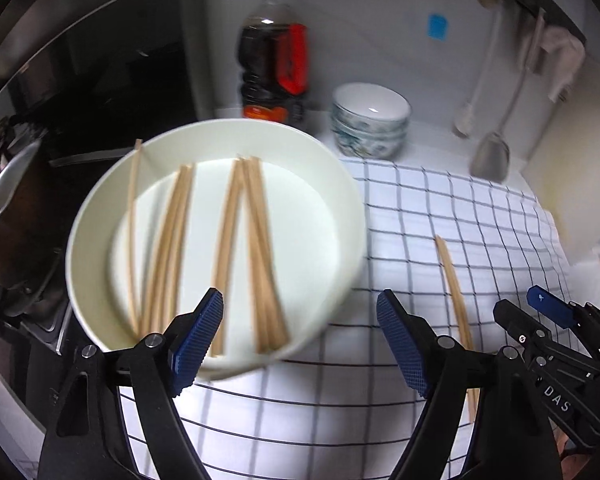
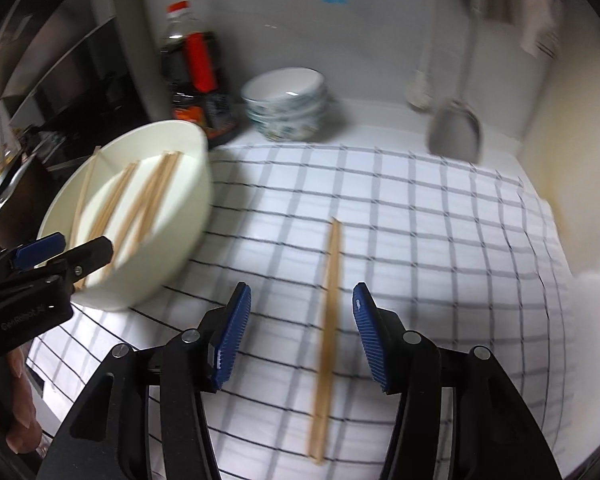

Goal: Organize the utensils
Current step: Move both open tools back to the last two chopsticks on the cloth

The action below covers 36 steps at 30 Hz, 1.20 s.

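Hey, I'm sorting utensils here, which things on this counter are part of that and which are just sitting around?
Part of the job:
- chopsticks on the cloth
- chopsticks in the basin
- white basin
- left claw and right claw, both open

Just sitting around:
- dark bottle
- stacked bowls
- checked cloth
- hanging spatula

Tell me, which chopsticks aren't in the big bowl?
The pair lying alone on the checked cloth. All the others lie inside the bowl.
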{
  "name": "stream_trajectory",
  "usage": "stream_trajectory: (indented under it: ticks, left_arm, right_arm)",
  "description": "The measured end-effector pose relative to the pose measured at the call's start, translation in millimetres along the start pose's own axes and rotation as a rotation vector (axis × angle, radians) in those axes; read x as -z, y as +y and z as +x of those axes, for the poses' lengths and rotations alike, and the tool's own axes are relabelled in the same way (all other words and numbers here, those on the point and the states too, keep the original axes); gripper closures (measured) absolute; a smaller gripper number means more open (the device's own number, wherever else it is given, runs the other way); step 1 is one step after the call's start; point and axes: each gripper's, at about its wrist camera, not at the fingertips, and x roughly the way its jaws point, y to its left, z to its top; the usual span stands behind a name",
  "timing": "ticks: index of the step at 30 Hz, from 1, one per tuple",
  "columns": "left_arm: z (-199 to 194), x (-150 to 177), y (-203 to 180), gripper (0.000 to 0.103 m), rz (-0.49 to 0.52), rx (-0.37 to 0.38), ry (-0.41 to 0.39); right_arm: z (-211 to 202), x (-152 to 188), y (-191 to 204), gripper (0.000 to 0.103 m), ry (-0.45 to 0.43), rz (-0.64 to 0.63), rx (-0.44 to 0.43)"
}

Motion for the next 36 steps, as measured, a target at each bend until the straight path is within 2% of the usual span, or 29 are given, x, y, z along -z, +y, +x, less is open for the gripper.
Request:
stream_trajectory:
  ticks: [6, 12, 23, 36]
  left_arm:
    - [9.5, 10.7, -30.7, 0.025, 0.041, 0.036, 0.03]
    - [16.5, 24.9, -57.3, 0.025, 0.088, 0.058, 0.053]
    - [31.2, 38.7, -69.1, 0.025, 0.102, 0.037, 0.071]
    - [37.2, 40.9, -70.5, 0.025, 0.094, 0.022, 0.083]
  right_arm:
    - [6.1, 27.2, -32.5, 0.052, 0.037, 0.055, 0.034]
    - [28.2, 52.0, -46.5, 0.052, 0.096, 0.086, 0.034]
    - [51.9, 61.5, -40.9, 0.052, 0.114, 0.057, 0.008]
    - [57.1, 68.1, -27.1, 0.052, 0.099, -0.039, 0.04]
